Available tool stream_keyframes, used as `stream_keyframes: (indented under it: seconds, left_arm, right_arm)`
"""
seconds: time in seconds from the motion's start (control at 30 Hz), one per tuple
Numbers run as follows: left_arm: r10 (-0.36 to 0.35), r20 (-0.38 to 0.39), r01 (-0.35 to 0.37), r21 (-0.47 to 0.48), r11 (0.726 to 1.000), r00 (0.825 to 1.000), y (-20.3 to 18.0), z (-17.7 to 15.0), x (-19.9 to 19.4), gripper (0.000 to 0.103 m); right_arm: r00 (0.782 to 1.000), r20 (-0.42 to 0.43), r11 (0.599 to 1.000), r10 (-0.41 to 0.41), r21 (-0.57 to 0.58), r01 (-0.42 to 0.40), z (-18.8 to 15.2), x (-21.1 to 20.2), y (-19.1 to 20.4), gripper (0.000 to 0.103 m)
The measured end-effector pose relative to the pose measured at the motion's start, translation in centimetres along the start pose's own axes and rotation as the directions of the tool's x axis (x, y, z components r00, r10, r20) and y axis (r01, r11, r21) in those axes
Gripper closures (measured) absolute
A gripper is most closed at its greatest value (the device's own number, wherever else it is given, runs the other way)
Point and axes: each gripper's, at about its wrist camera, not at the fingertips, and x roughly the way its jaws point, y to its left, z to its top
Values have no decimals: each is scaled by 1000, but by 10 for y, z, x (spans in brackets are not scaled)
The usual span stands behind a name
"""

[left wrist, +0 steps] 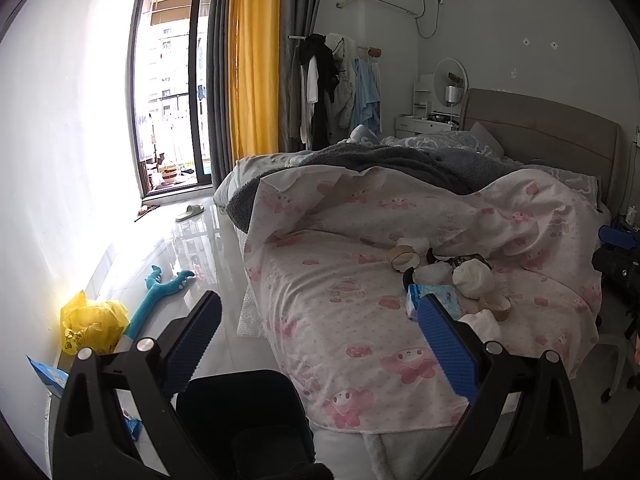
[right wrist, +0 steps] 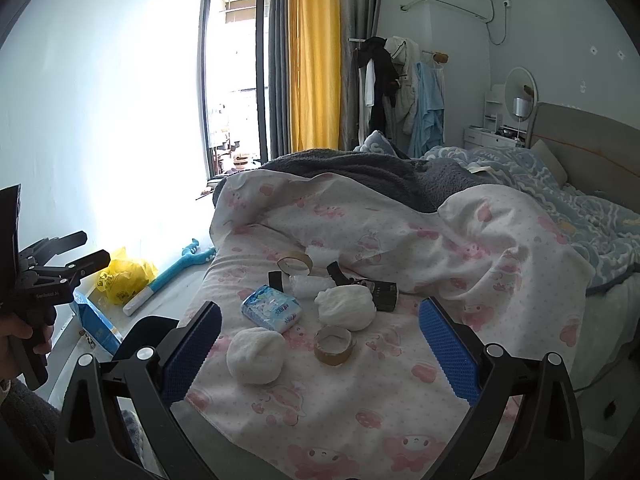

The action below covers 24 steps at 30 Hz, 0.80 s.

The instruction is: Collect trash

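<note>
Trash sits clustered on the bed's pink blanket (right wrist: 360, 408): two white paper wads (right wrist: 255, 355) (right wrist: 346, 306), two spent tape rolls (right wrist: 334, 346) (right wrist: 295, 265) and a tissue pack (right wrist: 271, 307). Right gripper (right wrist: 320, 348) is nearer, fingers spread wide and empty, with the near wad and near roll straight ahead between them. Left gripper (left wrist: 320, 340), also spread and empty, hangs off the bed's left edge, the pile ahead to its right, yellow bag (left wrist: 91, 326) on the floor to its left.

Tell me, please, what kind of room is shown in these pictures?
It looks like a home bedroom. A bed with a pink patterned cover fills the middle, clothes hang on a rack by the yellow curtain, and an air conditioner sits high on the wall.
</note>
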Motion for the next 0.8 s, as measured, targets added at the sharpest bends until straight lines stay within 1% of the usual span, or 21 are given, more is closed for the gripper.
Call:
stream_keyframes:
  seconds: [0.8]
  left_arm:
    - [-9, -6, 9, -2, 1000, 1000, -2, -2, 1, 3]
  right_arm:
    - [1000, 0, 1000, 1, -9, -1, 0, -1, 2, 3]
